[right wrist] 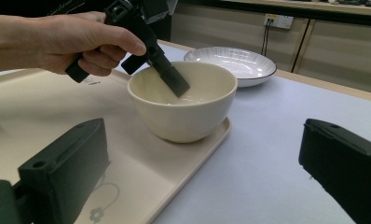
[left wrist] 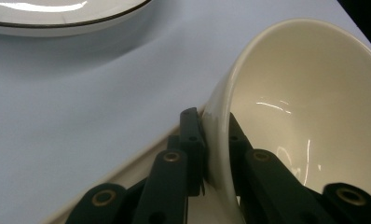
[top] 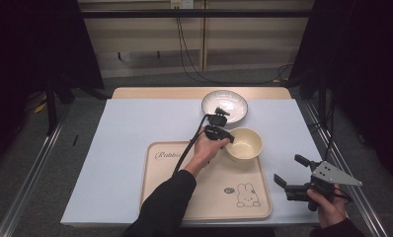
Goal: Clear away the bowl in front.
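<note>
A cream bowl (top: pixel 244 143) (right wrist: pixel 183 107) sits at the far right corner of a beige tray (top: pixel 175 197) printed with a rabbit. My left gripper (top: pixel 229 139) (left wrist: pixel 210 126) is shut on the bowl's near-left rim (left wrist: pixel 314 93), one jaw inside the bowl and one outside. In the right gripper view that gripper (right wrist: pixel 176 84) reaches down into the bowl from a hand at the upper left. My right gripper (top: pixel 288 169) (right wrist: pixel 202 140) is open and holds nothing, at the table's front right, pointing toward the bowl.
A white plate with a dark rim (top: pixel 224 104) (left wrist: pixel 58 18) (right wrist: pixel 230 60) lies on the pale blue mat (top: pixel 125 123) just beyond the bowl. The tray's rim (left wrist: pixel 141 168) runs under the left gripper. Metal rails flank the table, with cables on the floor behind.
</note>
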